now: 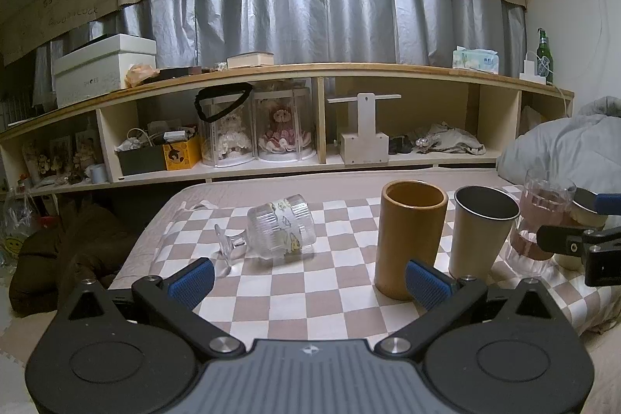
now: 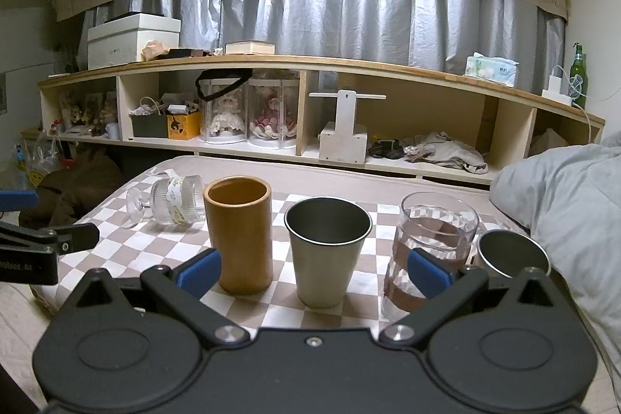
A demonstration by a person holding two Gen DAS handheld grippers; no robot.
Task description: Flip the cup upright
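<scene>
A clear ribbed stemmed glass cup (image 1: 277, 231) lies on its side on the checkered cloth (image 1: 310, 301), foot toward the left; it also shows at the left in the right wrist view (image 2: 174, 200). My left gripper (image 1: 308, 280) is open and empty, a little in front of the lying cup. My right gripper (image 2: 314, 272) is open and empty, in front of the upright steel cup (image 2: 328, 251). Its finger shows at the right edge of the left wrist view (image 1: 574, 243).
Upright in a row stand a tan bamboo cup (image 1: 411, 239), a steel cup (image 1: 481, 231), a clear glass with brown bands (image 2: 431, 251) and a small steel cup (image 2: 512, 253). A grey duvet (image 2: 562, 189) lies right. A wooden shelf (image 1: 310, 111) runs behind.
</scene>
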